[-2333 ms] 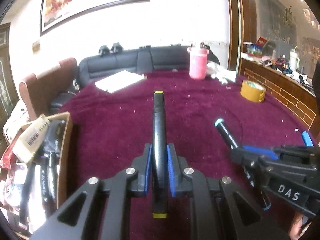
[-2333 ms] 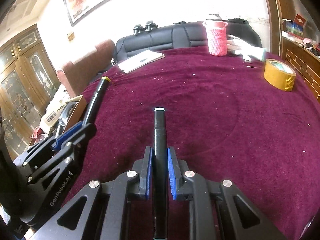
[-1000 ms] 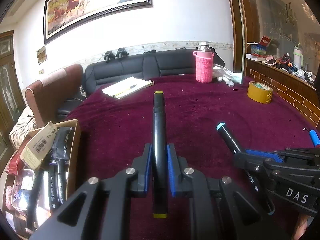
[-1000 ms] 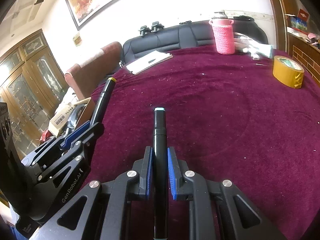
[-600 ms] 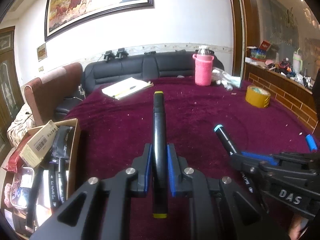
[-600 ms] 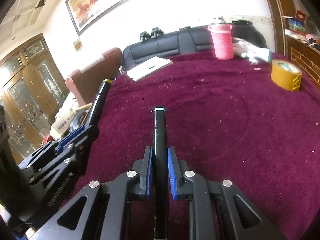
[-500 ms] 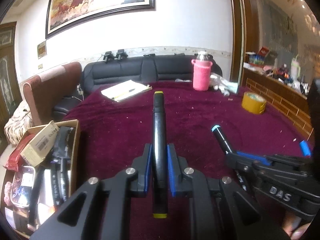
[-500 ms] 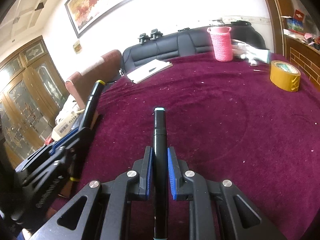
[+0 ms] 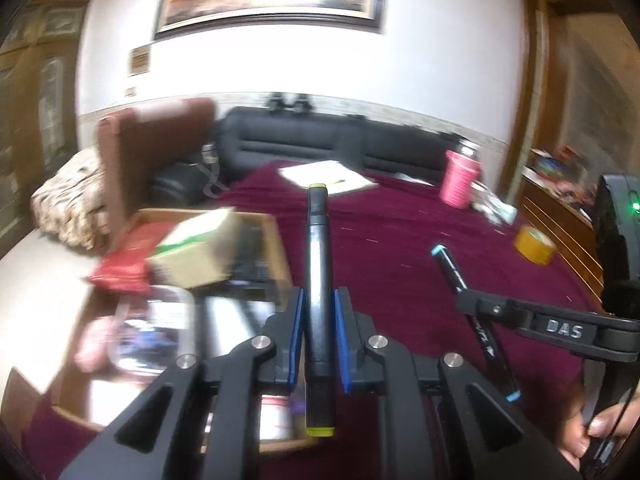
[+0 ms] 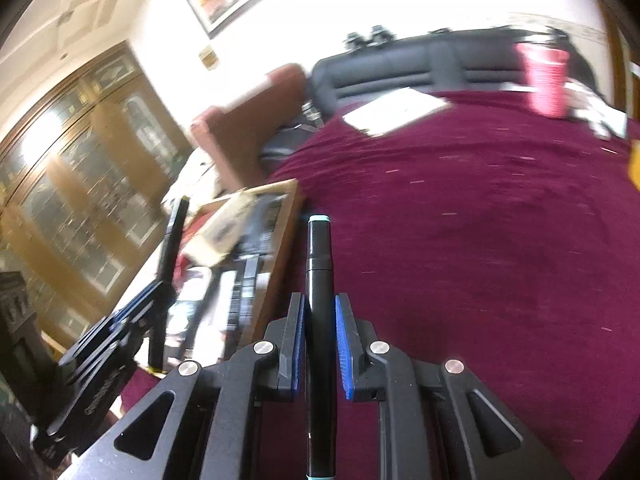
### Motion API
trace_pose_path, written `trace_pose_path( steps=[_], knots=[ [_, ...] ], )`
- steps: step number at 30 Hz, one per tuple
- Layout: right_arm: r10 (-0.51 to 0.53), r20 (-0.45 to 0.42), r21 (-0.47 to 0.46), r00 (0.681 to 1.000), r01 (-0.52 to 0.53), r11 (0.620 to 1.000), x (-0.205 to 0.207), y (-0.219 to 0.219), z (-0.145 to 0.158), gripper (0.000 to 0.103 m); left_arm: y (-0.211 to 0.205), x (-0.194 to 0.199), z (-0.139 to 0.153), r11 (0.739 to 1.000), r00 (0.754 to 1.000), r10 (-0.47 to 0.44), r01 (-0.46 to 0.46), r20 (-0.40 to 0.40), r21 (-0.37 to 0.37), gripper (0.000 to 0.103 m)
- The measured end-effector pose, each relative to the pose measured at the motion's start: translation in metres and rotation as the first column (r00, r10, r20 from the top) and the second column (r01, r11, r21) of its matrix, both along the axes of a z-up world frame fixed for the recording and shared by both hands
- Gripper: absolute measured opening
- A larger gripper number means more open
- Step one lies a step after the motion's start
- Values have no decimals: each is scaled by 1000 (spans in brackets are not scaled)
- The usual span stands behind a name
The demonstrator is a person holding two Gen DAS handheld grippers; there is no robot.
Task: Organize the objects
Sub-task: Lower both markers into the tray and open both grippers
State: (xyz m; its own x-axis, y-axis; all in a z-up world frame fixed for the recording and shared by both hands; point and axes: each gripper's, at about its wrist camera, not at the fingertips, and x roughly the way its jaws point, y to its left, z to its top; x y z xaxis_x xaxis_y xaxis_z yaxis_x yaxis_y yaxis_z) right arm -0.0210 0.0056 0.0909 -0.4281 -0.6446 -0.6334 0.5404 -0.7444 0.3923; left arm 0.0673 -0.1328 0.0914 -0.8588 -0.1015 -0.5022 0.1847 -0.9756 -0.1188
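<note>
A black marker with yellow end caps points toward 12 o'clock, clamped lengthwise between blue fingers. A black marker with light-blue caps is clamped likewise. At 9 o'clock, an open cardboard box holds blurred clutter.

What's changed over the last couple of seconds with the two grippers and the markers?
Both grippers swung left toward the cardboard box, which now fills more of each view. The left gripper stays shut on the yellow-capped marker, the right gripper on the blue-capped marker.
</note>
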Motion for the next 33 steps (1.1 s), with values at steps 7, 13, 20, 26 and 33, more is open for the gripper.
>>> trace_pose_path(
  steps=[7,13,20,26,33],
  knots=[
    [113,-1,33,994,-112,993,9,-83,-8,17,-67,6,-13,989,988,146,-147,54,32,15],
    [149,8,90,989,-149,985,13,-127,-31,17,-87,8,-24,982,981,176,-180,79,53,15],
    [127,33,81,991,-130,988,2,-134,-45,18,-99,11,-31,976,976,201,-207,84,74,15],
    [114,43,26,993,-115,993,-2,-114,-32,36,-103,15,-31,975,977,197,-204,80,91,23],
    [64,-67,-24,996,-66,998,15,-66,-1,70,-96,20,-18,975,978,204,-207,41,86,48]
  ],
)
